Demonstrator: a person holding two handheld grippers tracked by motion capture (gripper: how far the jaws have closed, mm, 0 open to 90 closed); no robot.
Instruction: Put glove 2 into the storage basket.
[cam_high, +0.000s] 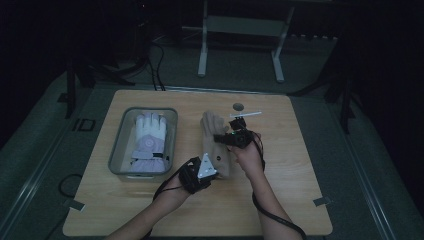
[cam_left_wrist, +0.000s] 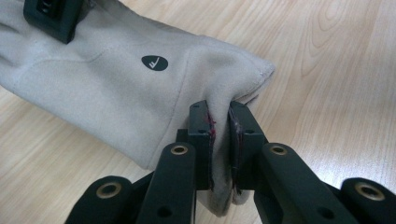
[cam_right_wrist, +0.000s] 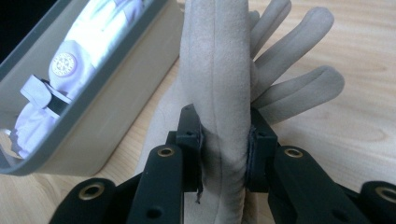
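High view: tan glove (cam_high: 215, 142) lies just right of the grey bin (cam_high: 118, 145), which holds a white glove (cam_high: 149, 140). Its long axis runs parallel to the bin's long side, fingertips at the far end, cuff at the near end. Left gripper (cam_high: 209, 167) sits at the cuff, right gripper (cam_high: 226, 136) at mid-glove on the side away from the bin.

Left gripper view: fingers (cam_left_wrist: 201, 135) are pinched tight on a fold of cuff edge, almost no gap. Worktop (cam_left_wrist: 336, 70) shows beyond the glove.

Right gripper view: fingers (cam_right_wrist: 190, 140) are clamped across the bunched palm, held fairly wide by thick fabric. Glove digits fan beyond; bin lies left of it.

Judgement: bin is sideways from the glove, left hand nearer; a lift-and-shift toward it looks next.
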